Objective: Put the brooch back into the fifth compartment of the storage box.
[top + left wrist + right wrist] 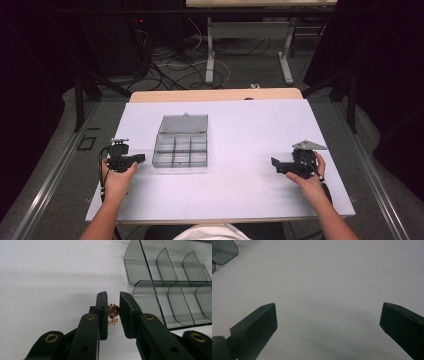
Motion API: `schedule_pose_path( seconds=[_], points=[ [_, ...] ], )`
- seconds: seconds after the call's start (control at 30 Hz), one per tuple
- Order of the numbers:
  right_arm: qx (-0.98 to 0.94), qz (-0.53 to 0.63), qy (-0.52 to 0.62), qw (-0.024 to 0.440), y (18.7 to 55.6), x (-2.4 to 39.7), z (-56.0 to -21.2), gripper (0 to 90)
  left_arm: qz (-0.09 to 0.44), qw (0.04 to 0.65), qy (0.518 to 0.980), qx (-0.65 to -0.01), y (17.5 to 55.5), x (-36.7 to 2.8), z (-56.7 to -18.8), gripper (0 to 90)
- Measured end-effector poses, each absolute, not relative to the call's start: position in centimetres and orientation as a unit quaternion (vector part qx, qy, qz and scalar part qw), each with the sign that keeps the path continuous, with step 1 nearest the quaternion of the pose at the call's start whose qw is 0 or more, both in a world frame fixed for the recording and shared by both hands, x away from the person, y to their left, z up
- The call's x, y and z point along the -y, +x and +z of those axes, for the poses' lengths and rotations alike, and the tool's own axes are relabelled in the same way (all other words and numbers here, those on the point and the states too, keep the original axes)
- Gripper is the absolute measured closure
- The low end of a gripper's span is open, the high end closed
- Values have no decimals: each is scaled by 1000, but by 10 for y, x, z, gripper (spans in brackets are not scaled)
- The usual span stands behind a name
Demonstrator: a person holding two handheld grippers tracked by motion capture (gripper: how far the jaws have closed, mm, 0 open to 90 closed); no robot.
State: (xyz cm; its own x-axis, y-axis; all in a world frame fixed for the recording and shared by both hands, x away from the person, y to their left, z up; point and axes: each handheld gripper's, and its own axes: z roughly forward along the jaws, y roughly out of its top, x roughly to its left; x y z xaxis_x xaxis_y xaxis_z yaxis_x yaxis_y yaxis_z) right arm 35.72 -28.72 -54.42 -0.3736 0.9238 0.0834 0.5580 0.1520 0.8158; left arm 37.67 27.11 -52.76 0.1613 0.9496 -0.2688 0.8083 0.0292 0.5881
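Note:
A small gold rose-shaped charm (113, 313) sits pinched between the two black jaws of my left gripper (113, 296), which is shut on it just above the white table. In the high view the left gripper (141, 158) lies left of the clear grey compartment box (180, 150), pointing toward it. The box (175, 290), with its curved dividers, stands just to the right of the jaws. My right gripper (274, 164) rests on the table's right side, and its jaws (328, 315) stand wide open with only bare table between them.
The box lid (183, 123) lies open behind the compartments. The white tabletop (240, 125) ends in a wooden strip at the far edge. A corner of the box (223, 250) shows at the upper left of the right gripper view.

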Motion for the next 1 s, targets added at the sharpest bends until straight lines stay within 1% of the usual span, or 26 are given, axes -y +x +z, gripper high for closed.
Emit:
schedule_pose_path(
  seconds=[0.07, 0.13, 0.17, 0.23, 0.3, 0.37, 0.6, 0.73, 1.0],
  points=[
    [-724, 403, 511, 227, 357, 287, -544, 10, 117, 335, 684, -637, 376, -271, -528, 781],
    [-723, 403, 513, 226, 357, 287, -544, 10, 114, 336, 689, -632, 376, -273, -526, 781],
    [-725, 403, 511, 227, 357, 287, -544, 10, 125, 343, 687, -628, 376, -273, -527, 781],
    [-725, 403, 511, 227, 357, 287, -544, 10, 120, 345, 689, -626, 375, -274, -525, 781],
    [-725, 402, 511, 227, 357, 287, -544, 10, 129, 350, 690, -620, 375, -275, -525, 781],
    [-725, 403, 511, 227, 357, 287, -544, 10, 126, 356, 690, -617, 374, -275, -523, 781],
    [-726, 402, 510, 228, 357, 287, -545, 10, 148, 374, 688, -604, 371, -279, -518, 781],
    [-726, 402, 510, 228, 357, 287, -545, 10, 159, 390, 677, -603, 368, -279, -514, 781],
    [-726, 401, 509, 229, 357, 287, -544, 10, 161, 408, 673, -595, 363, -280, -508, 781]
  ],
)
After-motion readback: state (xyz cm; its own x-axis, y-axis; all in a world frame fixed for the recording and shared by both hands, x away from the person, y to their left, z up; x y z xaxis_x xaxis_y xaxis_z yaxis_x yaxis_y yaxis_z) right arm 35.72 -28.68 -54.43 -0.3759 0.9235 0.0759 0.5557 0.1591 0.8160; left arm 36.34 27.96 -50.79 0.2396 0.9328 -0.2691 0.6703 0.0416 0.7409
